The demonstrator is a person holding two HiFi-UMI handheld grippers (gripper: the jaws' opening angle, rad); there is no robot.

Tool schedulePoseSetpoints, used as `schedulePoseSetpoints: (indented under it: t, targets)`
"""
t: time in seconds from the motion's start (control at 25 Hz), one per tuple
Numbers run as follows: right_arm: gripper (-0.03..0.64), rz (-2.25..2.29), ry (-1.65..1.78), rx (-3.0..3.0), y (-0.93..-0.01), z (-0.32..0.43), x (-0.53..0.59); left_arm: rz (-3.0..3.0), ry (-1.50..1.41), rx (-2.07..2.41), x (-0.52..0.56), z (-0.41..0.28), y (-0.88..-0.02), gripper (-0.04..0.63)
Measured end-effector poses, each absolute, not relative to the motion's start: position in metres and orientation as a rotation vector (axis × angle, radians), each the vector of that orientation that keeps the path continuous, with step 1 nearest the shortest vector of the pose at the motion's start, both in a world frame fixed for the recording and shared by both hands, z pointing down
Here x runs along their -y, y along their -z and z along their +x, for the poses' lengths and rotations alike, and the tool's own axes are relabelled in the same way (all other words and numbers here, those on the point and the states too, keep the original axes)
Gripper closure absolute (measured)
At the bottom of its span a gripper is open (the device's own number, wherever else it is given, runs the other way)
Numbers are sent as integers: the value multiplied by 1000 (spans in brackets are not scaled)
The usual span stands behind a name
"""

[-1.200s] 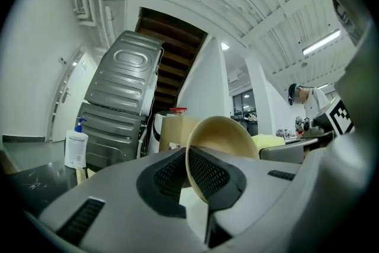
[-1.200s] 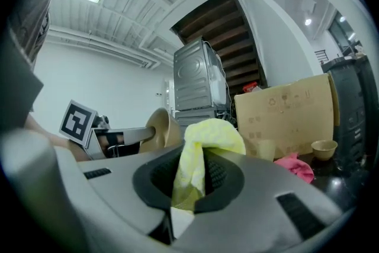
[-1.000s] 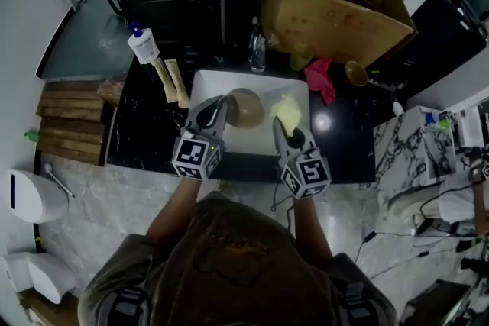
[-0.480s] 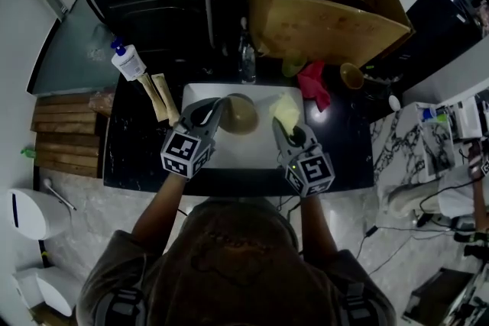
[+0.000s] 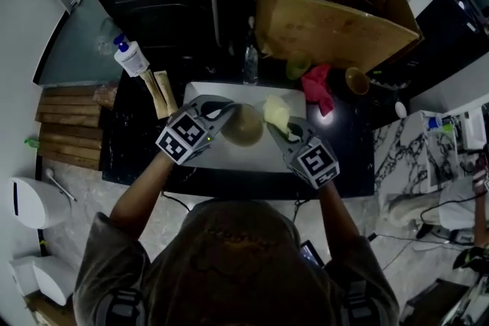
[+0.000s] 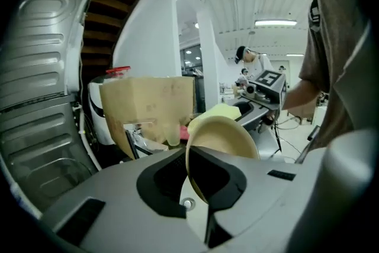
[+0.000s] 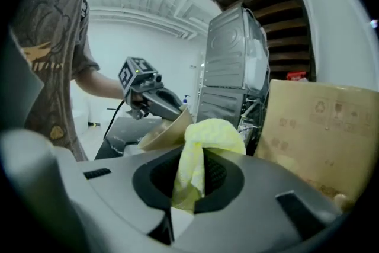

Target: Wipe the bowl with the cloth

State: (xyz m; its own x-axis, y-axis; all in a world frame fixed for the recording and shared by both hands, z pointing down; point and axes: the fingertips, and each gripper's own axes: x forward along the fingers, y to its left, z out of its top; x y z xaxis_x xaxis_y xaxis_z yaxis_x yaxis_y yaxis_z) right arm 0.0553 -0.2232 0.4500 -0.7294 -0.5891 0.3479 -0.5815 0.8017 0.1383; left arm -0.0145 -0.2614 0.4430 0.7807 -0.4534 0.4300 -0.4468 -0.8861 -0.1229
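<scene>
Bowl (image 5: 246, 126), tilted over the white tray (image 5: 229, 158) with its rim pinched in the left gripper (image 5: 226, 114), wants a firm clamp while the right gripper (image 5: 280, 130), pinching the yellow cloth (image 5: 276, 111) just beside it, presses the wad inside and sweeps round.

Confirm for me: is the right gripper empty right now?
No, the right gripper has its jaws closed on the yellow cloth, which bunches up above them.
</scene>
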Motion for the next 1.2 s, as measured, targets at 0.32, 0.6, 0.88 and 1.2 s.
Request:
schedulePoseSetpoints:
  t: [0.32,0.6,0.88,1.2]
  targets:
    - [596,538,146,2489,-481,50,213,-2956,1144,-277,235,3,-470,575]
    - [596,313,272,2410,-496,34,203,-2893,1392,27,215,18,-491,575]
    - [596,223,349,2332,-506,29,200,-2857,1485,93,212,19,-503,574]
    - [595,206,316,2367,-499,31,202,-2847,1486,-10,230,11,-502,574]
